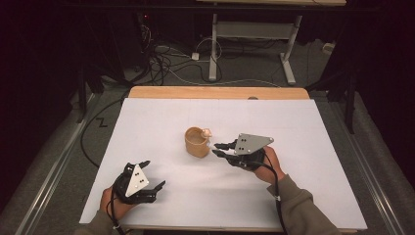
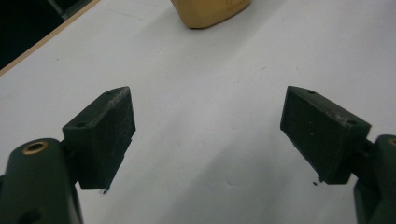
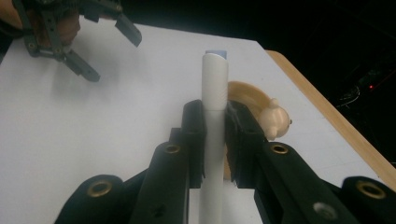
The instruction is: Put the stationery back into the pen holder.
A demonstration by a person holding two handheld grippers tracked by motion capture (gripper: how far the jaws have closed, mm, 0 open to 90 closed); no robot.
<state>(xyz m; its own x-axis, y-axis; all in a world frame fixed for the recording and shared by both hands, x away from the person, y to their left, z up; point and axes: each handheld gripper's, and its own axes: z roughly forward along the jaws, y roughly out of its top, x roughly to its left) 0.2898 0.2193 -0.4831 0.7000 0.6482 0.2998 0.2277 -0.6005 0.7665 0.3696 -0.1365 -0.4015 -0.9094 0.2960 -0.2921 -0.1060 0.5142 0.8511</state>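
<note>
One white marker [image 3: 215,107] shows clamped in right hand-held gripper [image 3: 215,140]; left hand-held gripper [image 2: 208,135] gapes.

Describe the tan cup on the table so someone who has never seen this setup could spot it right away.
Start from the white sheet that covers the wooden table. Near its middle, just beside the right gripper, which is shut on a white pen, stands the cup. It is tan and bears a small animal figure on its rim.
</note>
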